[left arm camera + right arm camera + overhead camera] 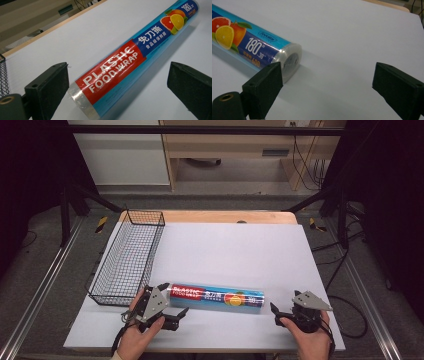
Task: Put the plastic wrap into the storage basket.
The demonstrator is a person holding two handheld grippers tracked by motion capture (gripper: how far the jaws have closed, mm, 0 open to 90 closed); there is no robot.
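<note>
— Two tongs, both spread wide and gripping nothing. Where's the roll?

— The plastic wrap roll (217, 298) lies flat on the counter (240, 250), near edge, between them. The left tongs (172, 301) straddle its left end; the right tongs (280, 312) sit just off its right end.

— So which step?

— Lining up for the grasp, I'd judge. Next, the left tongs should close squarely on that end.

— And the basket?

— The wire basket (129, 257), far left, looks empty.
</note>
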